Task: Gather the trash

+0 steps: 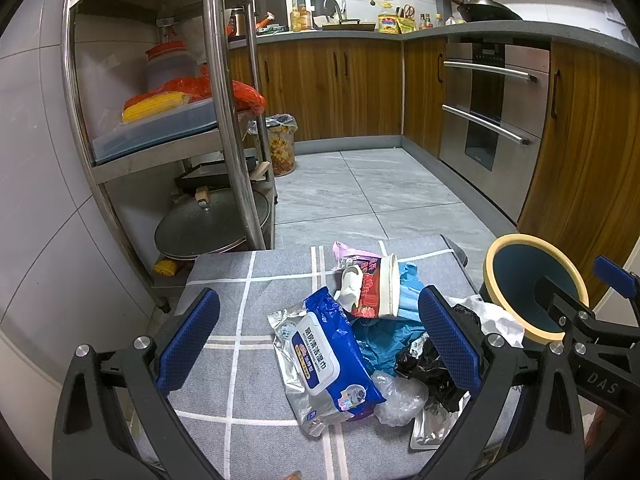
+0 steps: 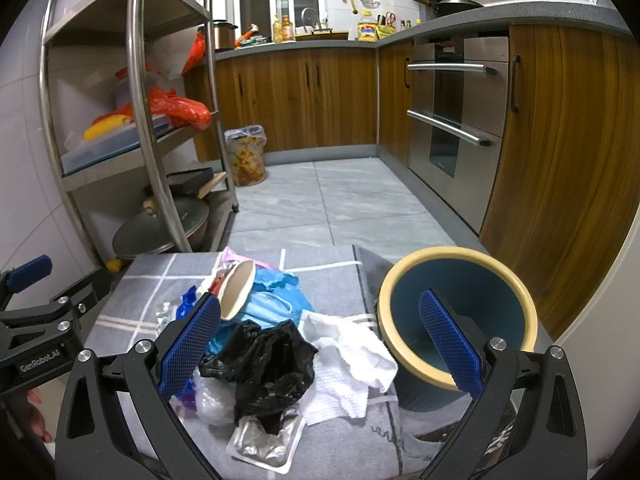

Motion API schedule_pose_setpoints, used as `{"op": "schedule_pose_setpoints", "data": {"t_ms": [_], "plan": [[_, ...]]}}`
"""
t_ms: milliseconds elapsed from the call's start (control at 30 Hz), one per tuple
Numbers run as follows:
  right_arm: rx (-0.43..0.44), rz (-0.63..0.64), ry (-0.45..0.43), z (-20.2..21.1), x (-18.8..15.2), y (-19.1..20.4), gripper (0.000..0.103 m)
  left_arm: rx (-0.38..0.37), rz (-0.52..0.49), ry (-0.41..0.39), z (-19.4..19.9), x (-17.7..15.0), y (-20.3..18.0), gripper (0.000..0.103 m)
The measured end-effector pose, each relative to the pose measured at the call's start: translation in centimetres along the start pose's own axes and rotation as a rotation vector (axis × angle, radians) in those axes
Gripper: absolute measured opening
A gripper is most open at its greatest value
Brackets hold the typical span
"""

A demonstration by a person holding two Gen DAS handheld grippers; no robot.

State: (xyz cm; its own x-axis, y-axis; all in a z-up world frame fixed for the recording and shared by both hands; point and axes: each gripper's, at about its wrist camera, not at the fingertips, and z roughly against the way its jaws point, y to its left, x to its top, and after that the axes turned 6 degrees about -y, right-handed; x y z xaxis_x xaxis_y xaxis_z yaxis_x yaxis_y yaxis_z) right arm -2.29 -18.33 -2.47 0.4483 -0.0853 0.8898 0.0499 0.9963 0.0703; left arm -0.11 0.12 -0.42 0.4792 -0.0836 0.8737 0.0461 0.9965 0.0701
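Left tool (image 1: 318, 338) spread wide and empty over the wipes pack (image 1: 330, 356); right tool (image 2: 320, 340) likewise apart, above the black bag (image 2: 272, 364) and white tissue (image 2: 348, 360). Trash heaped on the grey cloth (image 2: 344, 292), beside the blue bin (image 2: 456, 308); lower pieces hidden underneath.

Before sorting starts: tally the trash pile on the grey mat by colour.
Blue: 3: wipes pack, face mask, teal bag
Black: 1: black bag
White: 2: paper towel, paper cup
Clear or silver: 2: clear bag, foil tray
Pink: 1: pink wrapper
Total: 9
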Motion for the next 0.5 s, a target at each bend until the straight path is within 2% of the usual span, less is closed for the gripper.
{"op": "schedule_pose_setpoints", "data": {"t_ms": [500], "plan": [[-0.002,0.002,0.003,-0.05,0.09,0.23,0.099,0.001,-0.001,0.005,0.03,-0.12,-0.07,0.098]]}}
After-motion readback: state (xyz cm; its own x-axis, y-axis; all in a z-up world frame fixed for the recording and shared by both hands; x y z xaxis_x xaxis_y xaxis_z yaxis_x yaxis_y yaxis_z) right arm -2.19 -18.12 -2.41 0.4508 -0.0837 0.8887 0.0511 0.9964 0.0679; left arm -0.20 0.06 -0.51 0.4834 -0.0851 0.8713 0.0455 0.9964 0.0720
